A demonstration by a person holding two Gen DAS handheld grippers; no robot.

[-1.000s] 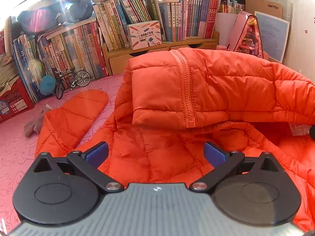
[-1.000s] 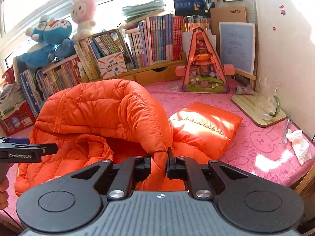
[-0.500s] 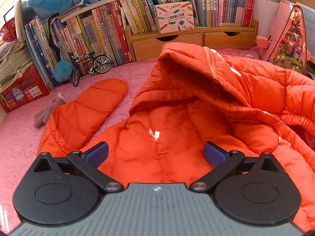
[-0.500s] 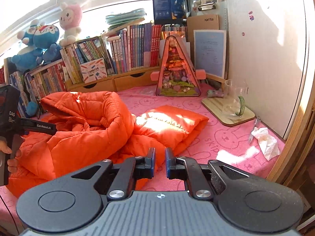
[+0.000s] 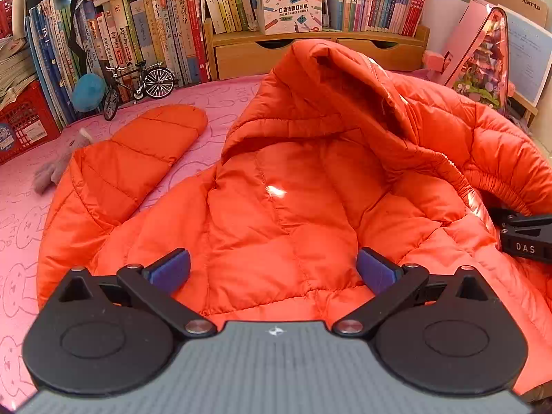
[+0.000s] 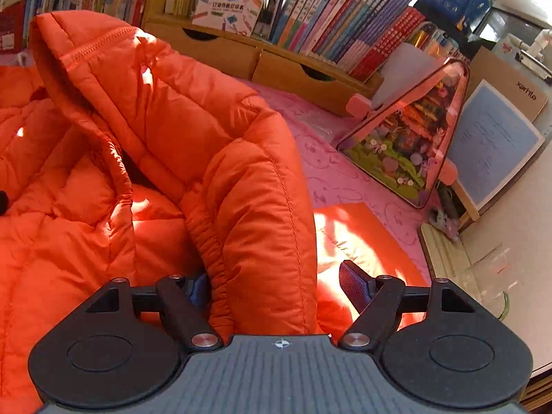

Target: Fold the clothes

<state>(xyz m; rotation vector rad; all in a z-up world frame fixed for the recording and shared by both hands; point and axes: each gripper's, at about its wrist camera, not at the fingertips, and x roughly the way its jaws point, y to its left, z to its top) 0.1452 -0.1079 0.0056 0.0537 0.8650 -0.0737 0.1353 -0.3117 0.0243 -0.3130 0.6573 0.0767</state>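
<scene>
An orange puffer jacket (image 5: 293,207) lies on the pink mat (image 5: 20,186), lining up, with one sleeve (image 5: 145,145) stretched out to the left. Its right front panel (image 6: 248,179) is folded over the body, zipper edge on top. My left gripper (image 5: 272,270) is open and empty just above the jacket's near hem. My right gripper (image 6: 276,284) is open, with the folded panel's elastic edge lying loose between its jaws. The right gripper's body also shows in the left wrist view (image 5: 528,238), at the right edge.
A wooden shelf of books (image 5: 310,45) runs along the back. A model bicycle (image 5: 138,86) and a red crate (image 5: 24,117) stand at the left. A triangular toy house (image 6: 407,141), a clipboard (image 6: 496,141) and a wooden stand (image 6: 445,252) sit at the right by the wall.
My right gripper has opened and let go of the jacket's folded panel, now draped over the body. Both grippers have come lower and closer to the jacket.
</scene>
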